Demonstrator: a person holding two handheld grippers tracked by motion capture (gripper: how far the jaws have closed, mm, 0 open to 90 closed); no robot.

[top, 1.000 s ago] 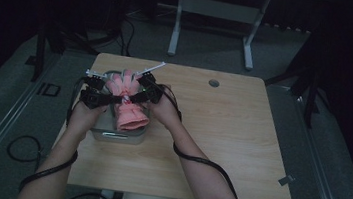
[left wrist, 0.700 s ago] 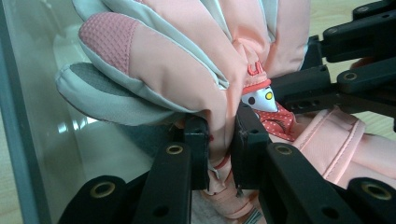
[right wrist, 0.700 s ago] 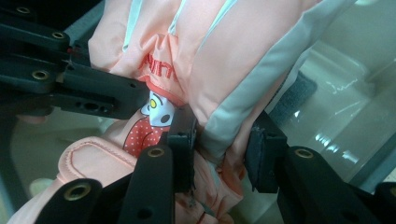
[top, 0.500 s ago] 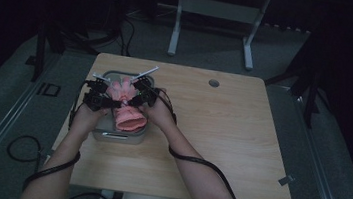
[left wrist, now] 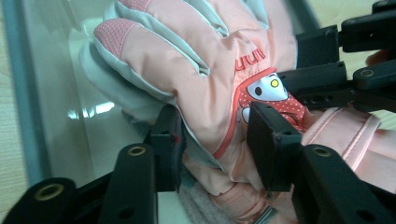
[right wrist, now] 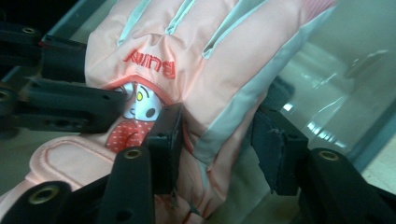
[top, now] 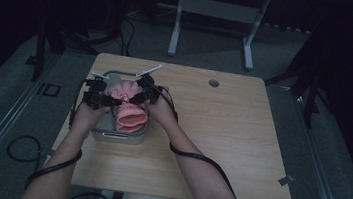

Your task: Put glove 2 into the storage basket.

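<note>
both tongs [left wrist: 212, 140] [right wrist: 217, 149] have just been opening, loosely straddling the pink glove [top: 126, 105] in the tray [top: 117, 135]

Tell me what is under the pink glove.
The pink glove lies in a grey tray; the tray's shiny floor shows beside it. A paler layer peeks out beneath. The glove covers the rest, so what is directly under it cannot be seen.

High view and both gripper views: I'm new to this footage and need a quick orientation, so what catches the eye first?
A pink glove with a cartoon patch lies in a grey tray at the table's left side. The left gripper and right gripper straddle its opposite edges, fingers having just been opening, the glove between them.
</note>
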